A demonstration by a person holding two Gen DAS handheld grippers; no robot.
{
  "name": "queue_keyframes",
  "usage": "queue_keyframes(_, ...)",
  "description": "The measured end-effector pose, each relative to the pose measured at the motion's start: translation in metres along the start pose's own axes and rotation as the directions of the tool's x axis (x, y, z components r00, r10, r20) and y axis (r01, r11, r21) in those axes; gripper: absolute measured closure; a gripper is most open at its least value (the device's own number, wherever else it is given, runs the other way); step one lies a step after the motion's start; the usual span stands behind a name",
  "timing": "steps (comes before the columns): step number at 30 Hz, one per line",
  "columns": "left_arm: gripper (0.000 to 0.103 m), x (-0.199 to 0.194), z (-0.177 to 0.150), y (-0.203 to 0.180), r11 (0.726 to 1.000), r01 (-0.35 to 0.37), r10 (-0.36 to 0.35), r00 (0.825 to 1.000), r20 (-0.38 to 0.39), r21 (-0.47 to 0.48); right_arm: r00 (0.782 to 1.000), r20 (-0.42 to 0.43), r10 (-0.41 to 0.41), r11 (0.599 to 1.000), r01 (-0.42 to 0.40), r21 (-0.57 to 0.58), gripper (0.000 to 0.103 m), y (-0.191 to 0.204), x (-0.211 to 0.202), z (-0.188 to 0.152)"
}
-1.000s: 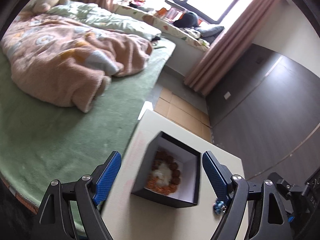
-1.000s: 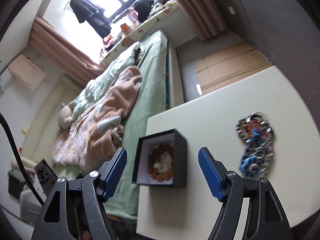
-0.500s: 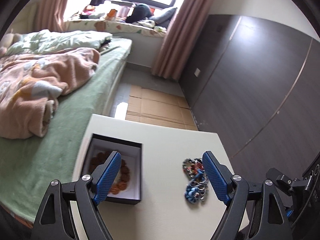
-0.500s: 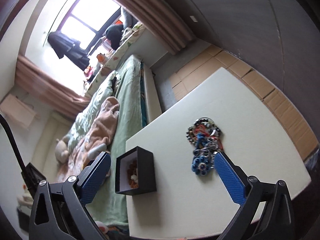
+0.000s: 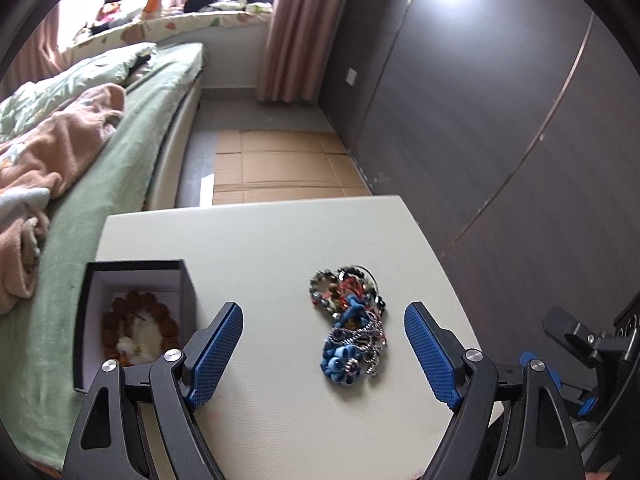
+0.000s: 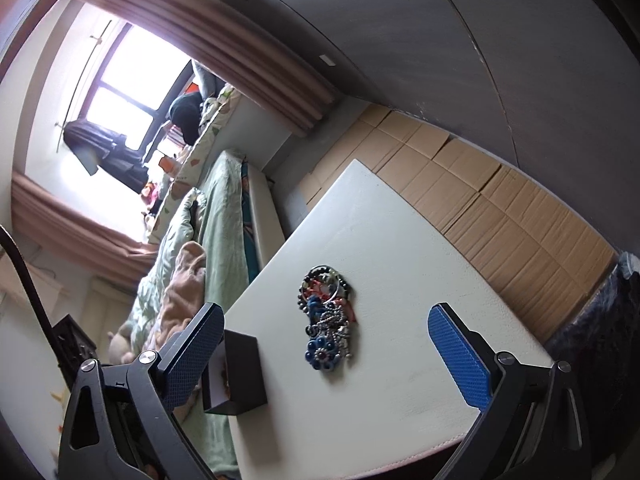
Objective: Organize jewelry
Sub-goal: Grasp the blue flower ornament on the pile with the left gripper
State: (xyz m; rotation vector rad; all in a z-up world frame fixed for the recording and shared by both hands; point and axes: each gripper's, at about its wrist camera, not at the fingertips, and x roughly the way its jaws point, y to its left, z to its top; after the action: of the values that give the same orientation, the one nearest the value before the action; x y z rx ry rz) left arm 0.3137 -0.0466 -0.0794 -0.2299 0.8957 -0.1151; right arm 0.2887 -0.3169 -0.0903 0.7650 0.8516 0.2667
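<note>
A tangled pile of jewelry (image 5: 349, 322), with beaded bracelets, a chain and a blue flower piece, lies on the white table (image 5: 280, 240). It also shows in the right wrist view (image 6: 327, 324). A black box (image 5: 90, 320) with a white lining holds a brown bead bracelet (image 5: 138, 334) at the table's left; the box also shows in the right wrist view (image 6: 240, 368). My left gripper (image 5: 324, 354) is open and empty, hovering just short of the pile. My right gripper (image 6: 326, 360) is open and empty, above the table near the pile.
A bed (image 5: 100, 152) with a green sheet and a pink blanket (image 5: 48, 152) runs along the table's left side. Cardboard sheets (image 5: 280, 168) cover the floor beyond the table. A dark wardrobe wall (image 5: 500, 100) stands at the right.
Both grippers have swung from the black box toward the jewelry pile, which now sits between the fingers in each view. Both stayed open and empty.
</note>
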Motion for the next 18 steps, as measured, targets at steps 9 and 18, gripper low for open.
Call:
queue_keyframes(9, 0.045, 0.057, -0.030, 0.002, 1.000, 0.024, -0.020, 0.978, -0.207, 0.014, 0.998, -0.049, -0.030, 0.998, 0.032, 0.047, 0.001, -0.023, 0.016, 0.004)
queue_keyframes(18, 0.046, 0.081, -0.034, 0.003, 1.000, 0.032, -0.030, 0.965, -0.260, 0.000, 0.996, -0.091, -0.026, 0.998, 0.031, 0.059, 0.001, -0.024, 0.030, 0.005)
